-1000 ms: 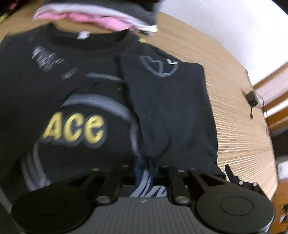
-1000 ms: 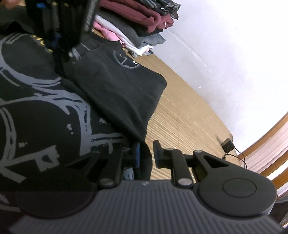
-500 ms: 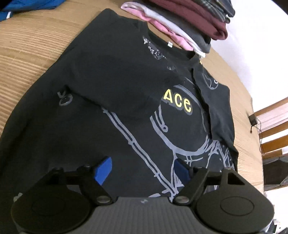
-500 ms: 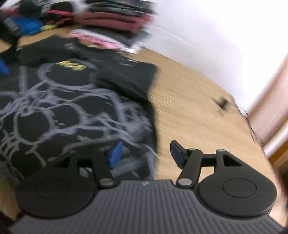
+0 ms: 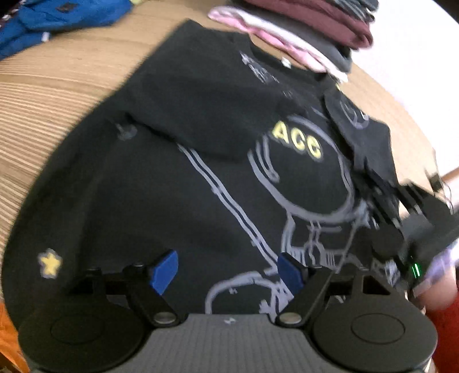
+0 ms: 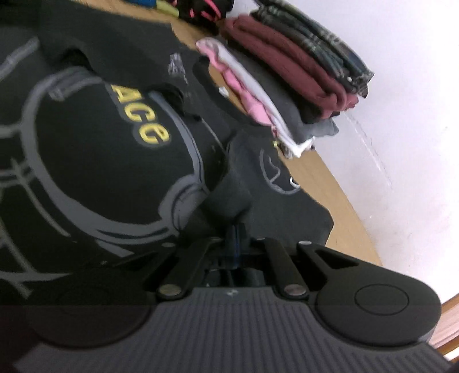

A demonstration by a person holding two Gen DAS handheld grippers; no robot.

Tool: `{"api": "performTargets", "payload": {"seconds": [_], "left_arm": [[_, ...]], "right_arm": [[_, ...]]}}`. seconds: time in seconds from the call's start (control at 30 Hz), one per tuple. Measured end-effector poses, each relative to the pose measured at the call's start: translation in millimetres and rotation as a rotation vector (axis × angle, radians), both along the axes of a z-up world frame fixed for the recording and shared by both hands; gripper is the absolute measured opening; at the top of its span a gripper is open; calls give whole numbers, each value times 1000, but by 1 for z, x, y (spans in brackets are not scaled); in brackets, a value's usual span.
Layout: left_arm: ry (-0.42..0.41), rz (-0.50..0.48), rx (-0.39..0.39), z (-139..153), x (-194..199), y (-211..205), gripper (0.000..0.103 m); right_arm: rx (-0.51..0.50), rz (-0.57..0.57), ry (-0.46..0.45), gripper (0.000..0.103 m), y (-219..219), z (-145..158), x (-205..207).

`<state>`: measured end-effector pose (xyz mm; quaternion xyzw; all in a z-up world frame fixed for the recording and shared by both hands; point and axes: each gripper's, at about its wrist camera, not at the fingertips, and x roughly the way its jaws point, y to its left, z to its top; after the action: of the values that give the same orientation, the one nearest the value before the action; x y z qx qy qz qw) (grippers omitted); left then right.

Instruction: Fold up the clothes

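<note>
A black T-shirt with a grey astronaut print and yellow letters lies flat on the wooden table, both sleeves folded in over the chest. My left gripper is open and empty above the shirt's lower part. My right gripper is shut on a pinch of the folded right sleeve of the shirt. The right gripper also shows in the left wrist view, blurred, at the shirt's right edge.
A stack of folded clothes in pink, white, grey, maroon and plaid stands behind the collar, also in the left wrist view. Blue garments lie at the far left. A white wall borders the table.
My left gripper let go of the shirt, opened and drew back toward the hem. My right gripper opened, moved up to the folded right sleeve and shut on it.
</note>
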<state>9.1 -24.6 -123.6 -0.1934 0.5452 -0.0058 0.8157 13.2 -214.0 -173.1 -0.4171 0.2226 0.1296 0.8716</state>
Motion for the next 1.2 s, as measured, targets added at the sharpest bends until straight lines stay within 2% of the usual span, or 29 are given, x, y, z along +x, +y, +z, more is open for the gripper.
{"api": "performTargets", "payload": {"seconds": [0.1, 0.17, 0.2, 0.23, 0.27, 0.4, 0.47, 0.5, 0.53, 0.57, 0.7, 0.8, 0.97, 1.2], "left_arm": [[-9, 32, -6, 7, 1, 12, 78], [0, 24, -11, 7, 3, 19, 78], [-1, 16, -18, 7, 3, 23, 78], [-4, 7, -25, 7, 3, 27, 78], [-5, -2, -32, 5, 3, 32, 78], [34, -12, -73, -10, 7, 52, 78], [48, -1, -126, -15, 10, 65, 80], [50, 0, -146, -15, 13, 70, 80], [53, 0, -145, -15, 16, 74, 80], [55, 0, -141, -15, 19, 77, 80], [47, -9, -159, -14, 27, 91, 80], [32, -12, -180, -14, 29, 99, 80], [34, -14, -225, -18, 30, 110, 80], [-7, -71, -224, -10, 26, 113, 80]], "right_arm": [[-5, 32, -32, 6, -7, 9, -19], [-48, 71, -24, 25, -13, 8, -29], [-98, 90, -12, 49, -13, 3, -33], [-152, 112, -17, 58, -15, -3, -38], [-183, 135, -38, 58, -15, -6, -44], [-192, 99, -40, 57, -10, -6, -33], [-199, 44, -30, 51, -3, -6, -20], [-198, 15, -18, 32, 0, -7, -13], [-188, -21, -4, 2, 2, -7, -6], [-175, -58, 9, 6, 5, -7, 0], [-85, -121, 18, 5, 25, 6, 4], [-88, -81, 19, 5, 48, 12, -8], [-132, -34, 50, 5, 71, 4, -15], [-248, -48, 73, 9, 80, -13, -23]]}}
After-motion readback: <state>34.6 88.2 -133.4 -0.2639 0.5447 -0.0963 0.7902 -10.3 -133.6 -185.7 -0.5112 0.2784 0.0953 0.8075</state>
